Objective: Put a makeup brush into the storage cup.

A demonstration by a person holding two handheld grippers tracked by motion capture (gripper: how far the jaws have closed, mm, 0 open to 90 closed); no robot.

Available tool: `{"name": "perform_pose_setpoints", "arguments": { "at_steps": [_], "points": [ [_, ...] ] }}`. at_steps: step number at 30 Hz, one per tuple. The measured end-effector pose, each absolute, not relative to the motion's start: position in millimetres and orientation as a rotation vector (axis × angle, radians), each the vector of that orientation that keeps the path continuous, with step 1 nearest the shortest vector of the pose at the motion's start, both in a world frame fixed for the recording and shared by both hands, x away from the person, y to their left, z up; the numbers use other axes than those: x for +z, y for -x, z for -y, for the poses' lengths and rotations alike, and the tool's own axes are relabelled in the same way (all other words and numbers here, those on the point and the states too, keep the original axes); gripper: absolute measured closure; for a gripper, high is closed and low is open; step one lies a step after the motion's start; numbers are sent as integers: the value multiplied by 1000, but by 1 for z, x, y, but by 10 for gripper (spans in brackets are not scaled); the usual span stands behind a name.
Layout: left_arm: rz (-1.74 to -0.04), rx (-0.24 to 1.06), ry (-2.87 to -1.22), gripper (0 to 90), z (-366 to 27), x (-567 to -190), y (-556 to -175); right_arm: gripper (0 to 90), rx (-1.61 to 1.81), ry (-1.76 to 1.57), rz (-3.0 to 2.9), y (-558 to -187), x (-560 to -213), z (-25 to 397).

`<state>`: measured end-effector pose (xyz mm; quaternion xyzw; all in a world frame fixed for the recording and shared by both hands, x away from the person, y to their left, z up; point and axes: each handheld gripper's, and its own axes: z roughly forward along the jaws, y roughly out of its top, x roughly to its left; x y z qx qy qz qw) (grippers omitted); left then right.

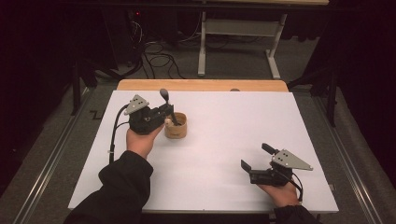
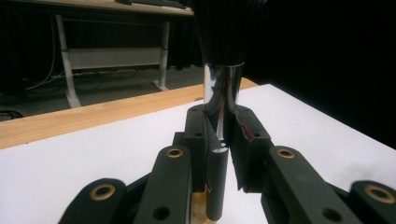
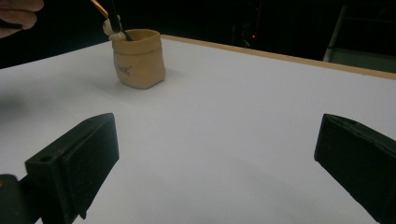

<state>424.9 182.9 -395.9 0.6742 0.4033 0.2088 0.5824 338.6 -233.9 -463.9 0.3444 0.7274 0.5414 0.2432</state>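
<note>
A makeup brush (image 1: 164, 95) with dark bristles, a silver ferrule (image 2: 223, 88) and a black handle stands nearly upright. My left gripper (image 1: 169, 116) is shut on its handle just below the ferrule, as the left gripper view (image 2: 224, 140) shows close up. The handle's lower end (image 3: 113, 11) reaches into a small tan pouch-like cup (image 1: 176, 126) (image 3: 138, 58) on the white table. A small whitish item (image 3: 114, 28) pokes out at the cup's rim. My right gripper (image 1: 255, 156) (image 3: 219, 140) rests open near the front right, with nothing between its jaws.
The white tabletop (image 1: 224, 140) has a wooden strip (image 1: 201, 85) along its far edge. Beyond it are a desk frame (image 1: 238, 42) and cables (image 1: 159, 58) on the floor. A hand (image 3: 18, 14) shows at the top left of the right gripper view.
</note>
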Motion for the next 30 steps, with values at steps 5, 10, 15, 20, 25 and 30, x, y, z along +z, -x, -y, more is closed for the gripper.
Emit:
{"name": "perform_pose_setpoints", "arguments": {
  "at_steps": [5,10,15,20,25,30],
  "points": [
    [-953,500,-1587,774,-182,-396,-430,4,1481,-937,-1989,-339,-464,234],
    [-971,507,-1592,774,-181,-399,-435,4,1478,-939,-1993,-339,-465,234],
    [-980,514,-1616,773,-176,-404,-438,4,1474,-940,-2001,-339,-465,234],
    [-985,522,-1656,774,-171,-409,-441,4,1474,-942,-2010,-339,-466,233],
    [-990,532,-1681,773,-171,-412,-443,4,1473,-943,-2015,-339,-466,233],
    [-973,542,-1710,773,-169,-413,-441,4,1471,-943,-2017,-339,-466,233]
  ]
}}
